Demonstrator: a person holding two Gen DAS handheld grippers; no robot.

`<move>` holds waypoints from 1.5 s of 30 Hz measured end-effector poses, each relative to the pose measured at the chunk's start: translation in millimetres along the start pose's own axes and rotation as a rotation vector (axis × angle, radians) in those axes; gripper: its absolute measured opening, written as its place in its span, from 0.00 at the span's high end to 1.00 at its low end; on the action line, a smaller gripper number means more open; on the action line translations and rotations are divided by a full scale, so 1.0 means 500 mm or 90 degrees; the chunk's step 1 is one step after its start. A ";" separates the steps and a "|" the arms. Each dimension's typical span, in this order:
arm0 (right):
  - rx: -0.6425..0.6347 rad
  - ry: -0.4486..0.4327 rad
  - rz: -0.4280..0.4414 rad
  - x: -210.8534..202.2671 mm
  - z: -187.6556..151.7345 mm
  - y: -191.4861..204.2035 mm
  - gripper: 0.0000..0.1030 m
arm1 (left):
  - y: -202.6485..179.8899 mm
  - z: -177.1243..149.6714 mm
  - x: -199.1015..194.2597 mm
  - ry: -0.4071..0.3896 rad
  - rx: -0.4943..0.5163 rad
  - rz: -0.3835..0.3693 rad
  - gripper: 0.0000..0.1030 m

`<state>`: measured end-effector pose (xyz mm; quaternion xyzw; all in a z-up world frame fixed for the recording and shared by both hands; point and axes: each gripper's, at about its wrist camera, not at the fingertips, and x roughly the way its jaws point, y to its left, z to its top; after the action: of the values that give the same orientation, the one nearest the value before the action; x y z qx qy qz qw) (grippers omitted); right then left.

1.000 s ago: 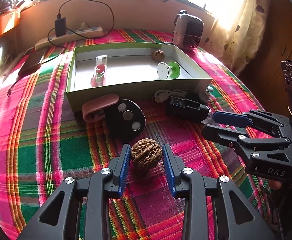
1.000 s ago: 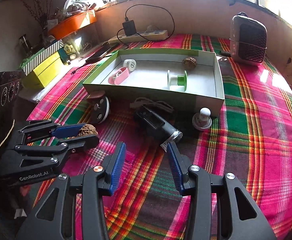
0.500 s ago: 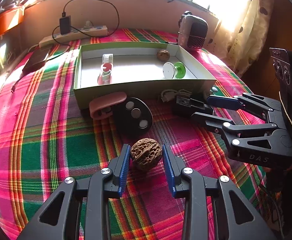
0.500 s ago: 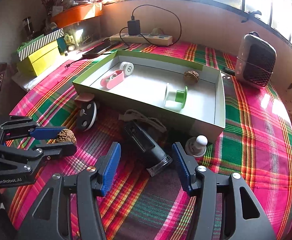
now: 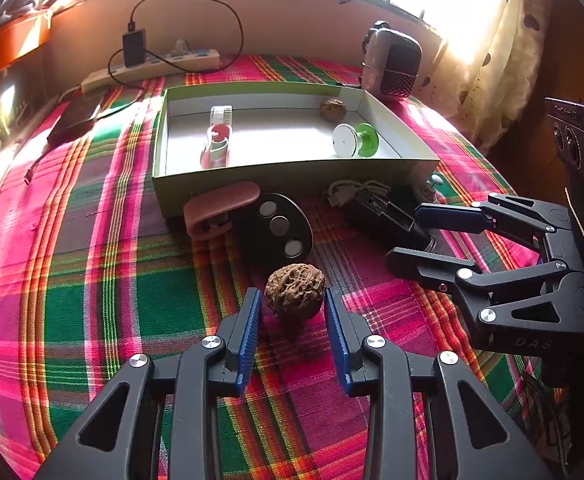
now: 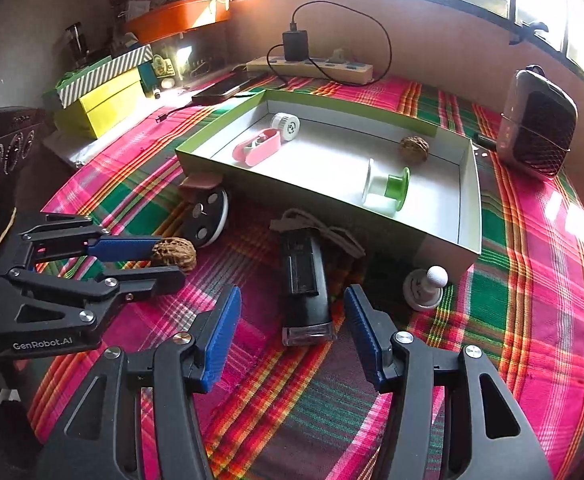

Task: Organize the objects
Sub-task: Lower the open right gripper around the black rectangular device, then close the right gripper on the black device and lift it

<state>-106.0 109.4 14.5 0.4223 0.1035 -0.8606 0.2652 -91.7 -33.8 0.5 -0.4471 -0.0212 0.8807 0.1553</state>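
A brown walnut [image 5: 295,290] lies on the plaid cloth between the open jaws of my left gripper [image 5: 293,304], with gaps on both sides; it also shows in the right wrist view [image 6: 174,253]. My right gripper [image 6: 292,304] is open around the near end of a black rectangular device [image 6: 305,280], not touching it; that gripper also shows in the left wrist view [image 5: 415,236]. The green-rimmed white box [image 6: 467,216] holds a second walnut [image 6: 414,148], a green-and-white spool [image 6: 387,191], a pink case [image 6: 256,147] and a white roll [image 6: 286,123].
In front of the box lie a black round disc with a pink clip [image 5: 248,220], a cable [image 6: 323,232] and a white knob [image 6: 427,286]. A small heater [image 6: 537,136], a power strip [image 6: 311,68] and stacked boxes [image 6: 100,92] stand behind.
My right gripper has moved forward and opened wider around the black device. My left gripper stays open around the walnut, barely moved.
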 end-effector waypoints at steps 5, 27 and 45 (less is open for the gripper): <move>-0.011 0.008 -0.020 0.018 0.004 0.012 0.47 | 0.000 0.004 0.004 0.000 0.003 0.004 0.71; 0.021 0.010 -0.060 0.027 0.002 0.007 0.65 | -0.010 0.005 0.008 -0.008 0.010 0.027 0.73; 0.024 0.006 -0.062 0.025 0.000 0.005 0.72 | -0.010 0.006 0.008 -0.007 0.007 0.026 0.73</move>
<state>-111.0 102.8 5.0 0.4262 0.1088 -0.8722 0.2141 -94.9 -27.7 0.2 -0.4414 -0.0083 0.8863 0.1399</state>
